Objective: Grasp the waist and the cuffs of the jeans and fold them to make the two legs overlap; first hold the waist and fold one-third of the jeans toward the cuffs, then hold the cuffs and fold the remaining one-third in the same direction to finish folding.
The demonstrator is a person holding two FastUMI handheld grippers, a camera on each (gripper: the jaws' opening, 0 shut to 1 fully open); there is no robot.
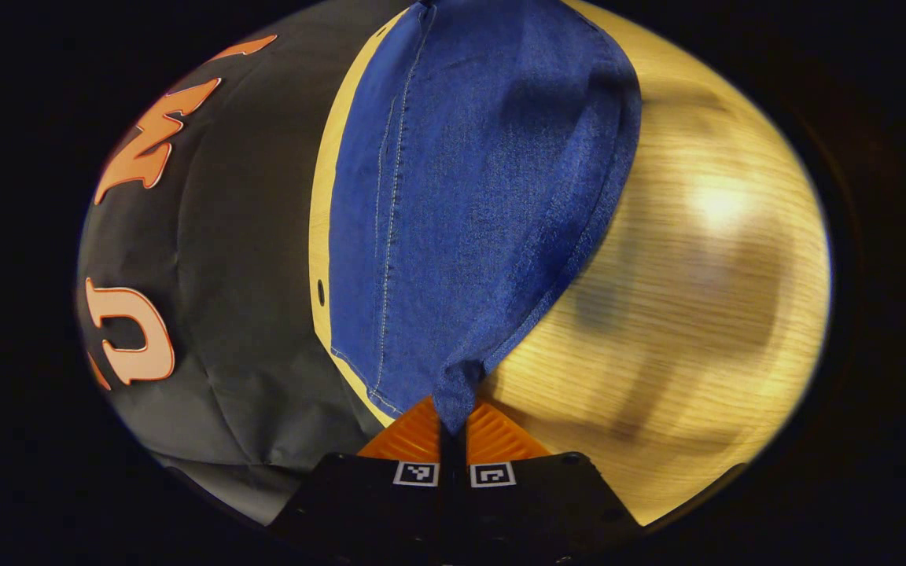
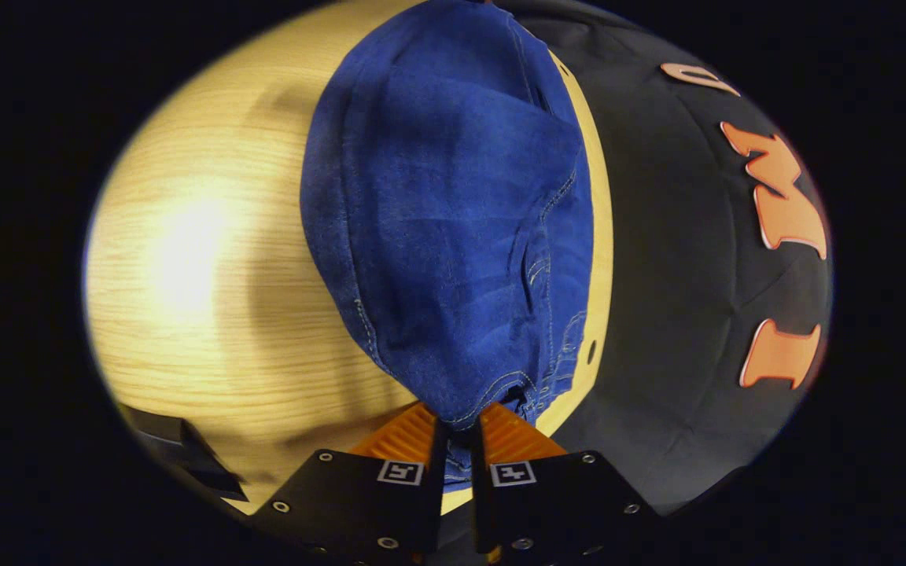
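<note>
Blue jeans (image 1: 469, 196) stretch away from my left gripper (image 1: 453, 428) across a light wooden table (image 1: 697, 314). That gripper is shut on a bunched corner of the denim, which looks like the cuff end with a long side seam. In the right gripper view the jeans (image 2: 445, 220) show pocket stitching and the waist area near the fingers. My right gripper (image 2: 457, 428) is shut on a fold of that denim near the waistband. The cloth is lifted and drawn taut from both pinch points.
The wooden table (image 2: 209, 314) runs along the booth's black cloth wall (image 1: 248, 275), with a small hole (image 1: 321, 292) near the table's edge. A dark object (image 2: 185, 456) lies at the table's corner in the right gripper view.
</note>
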